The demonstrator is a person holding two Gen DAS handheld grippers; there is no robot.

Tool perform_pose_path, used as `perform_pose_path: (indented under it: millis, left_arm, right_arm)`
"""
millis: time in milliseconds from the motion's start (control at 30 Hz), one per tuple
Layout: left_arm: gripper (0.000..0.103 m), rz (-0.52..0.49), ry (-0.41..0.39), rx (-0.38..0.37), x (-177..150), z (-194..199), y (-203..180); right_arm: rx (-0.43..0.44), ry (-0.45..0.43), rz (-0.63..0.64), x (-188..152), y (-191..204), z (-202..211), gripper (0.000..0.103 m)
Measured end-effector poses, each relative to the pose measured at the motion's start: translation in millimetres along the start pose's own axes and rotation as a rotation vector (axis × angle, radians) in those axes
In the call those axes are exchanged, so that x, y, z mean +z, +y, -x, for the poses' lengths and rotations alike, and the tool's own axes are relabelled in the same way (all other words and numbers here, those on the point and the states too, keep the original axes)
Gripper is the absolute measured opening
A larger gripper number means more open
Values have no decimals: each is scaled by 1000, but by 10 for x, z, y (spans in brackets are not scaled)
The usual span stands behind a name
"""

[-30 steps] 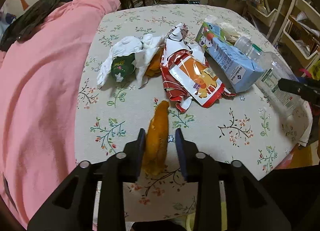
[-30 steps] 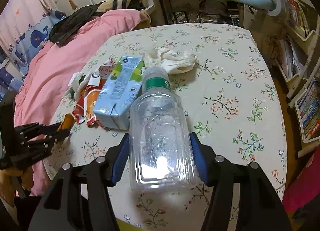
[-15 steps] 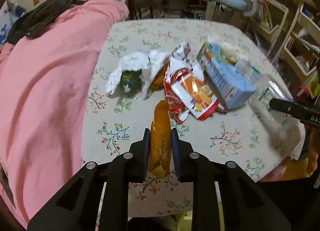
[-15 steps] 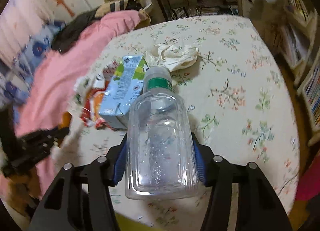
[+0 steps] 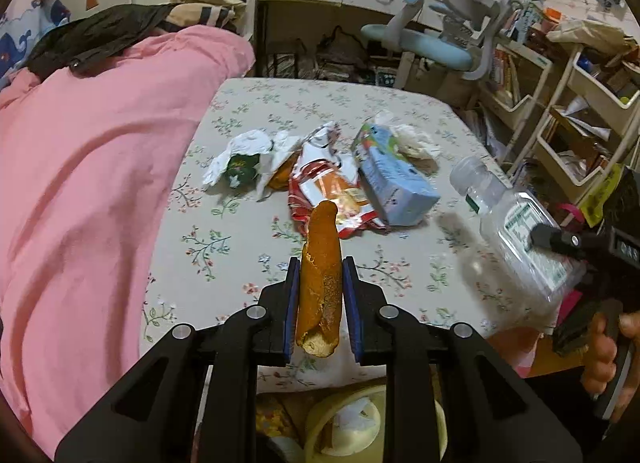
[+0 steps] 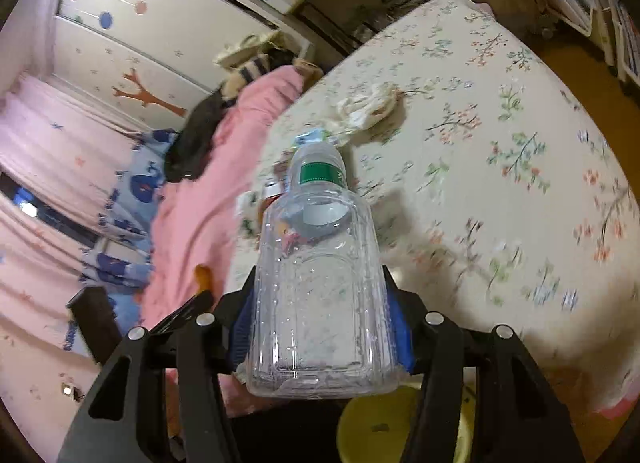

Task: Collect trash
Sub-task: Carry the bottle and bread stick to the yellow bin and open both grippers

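Jaws of the left gripper [image 5: 319,303] clamp an orange peel [image 5: 320,279]; the right gripper [image 6: 320,315] clamps an empty plastic bottle [image 6: 320,283]. Both are lifted above the table's near edge. Carton [image 5: 394,187], wrappers [image 5: 328,187] and tissue [image 5: 416,141] remain mid-table [image 5: 224,247]. Collection judged partial.

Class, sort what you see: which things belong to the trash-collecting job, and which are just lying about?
Job:
orange peel in left gripper
plastic bottle in right gripper
blue carton
red wrapper
crumpled tissue
yellow bin

Lying about:
pink blanket
desk chair
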State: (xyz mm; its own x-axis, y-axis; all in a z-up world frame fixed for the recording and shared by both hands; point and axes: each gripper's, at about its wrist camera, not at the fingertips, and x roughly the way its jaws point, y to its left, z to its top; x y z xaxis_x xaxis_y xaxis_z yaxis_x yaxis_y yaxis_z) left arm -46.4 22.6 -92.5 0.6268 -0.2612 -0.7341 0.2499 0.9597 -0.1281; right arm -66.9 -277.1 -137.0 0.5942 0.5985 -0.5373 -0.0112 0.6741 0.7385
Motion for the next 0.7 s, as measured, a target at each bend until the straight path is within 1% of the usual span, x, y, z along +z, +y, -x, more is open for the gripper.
perform_pose_path:
  millis: [100, 200, 400, 500, 600, 700]
  left_arm:
    - [20, 6, -27, -19, -31, 90, -22]
    - [20, 11, -55, -27, -80, 192, -48]
    - [20, -1, -100, -26, -211, 365, -124]
    - [20, -16, -104, -32, -285, 424, -181]
    - [20, -36, -103, -31, -376, 474, -253]
    - [20, -52, -100, -36, -458, 505, -311]
  right_arm:
    - [18, -2, 53, -191, 138, 82, 55]
    - [20, 33, 98, -409, 241, 64, 55]
    - [-31, 123, 224, -822, 454, -91, 55]
    - [-62, 183, 295, -1027, 556, -188, 55]
    - [-91, 245, 342, -1181, 575, -265, 55]
    - [-161, 329, 411, -1365, 598, -447, 55]
